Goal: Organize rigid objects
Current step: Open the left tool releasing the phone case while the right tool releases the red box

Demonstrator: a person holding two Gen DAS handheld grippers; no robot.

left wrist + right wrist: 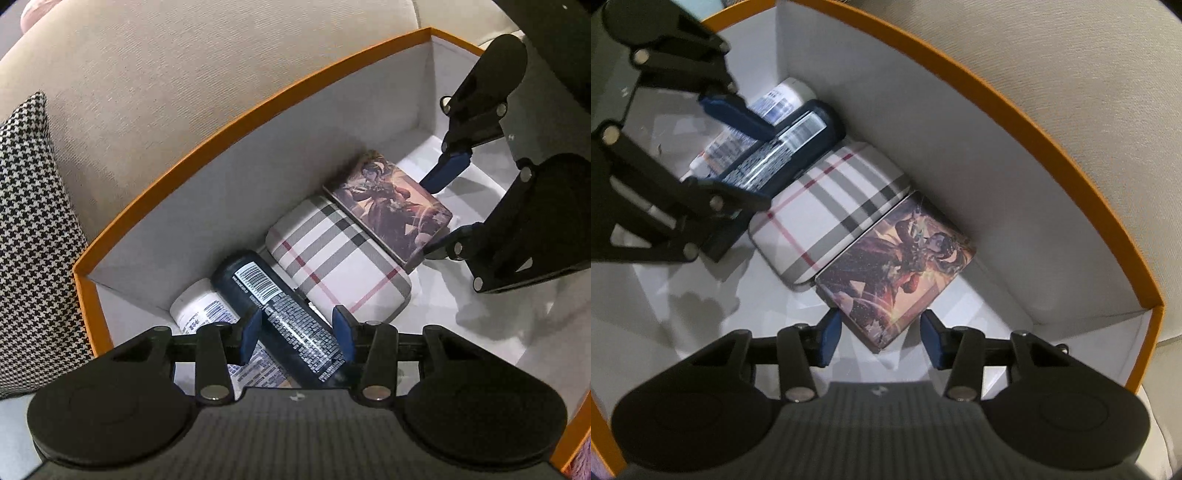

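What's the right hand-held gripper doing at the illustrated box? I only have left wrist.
Observer: The right hand-held gripper is open. Its fingers straddle the illustrated box at its near corner, with floor showing on both sides.
Operator: Dark bottle's lower end? My hand-held gripper's body hides it.
Observer: The dark bottle pokes out past the left hand-held gripper, beside the plaid case.
Operator: White bottle?
Observer: The white bottle lies behind the dark one, and its narrow end shows here.
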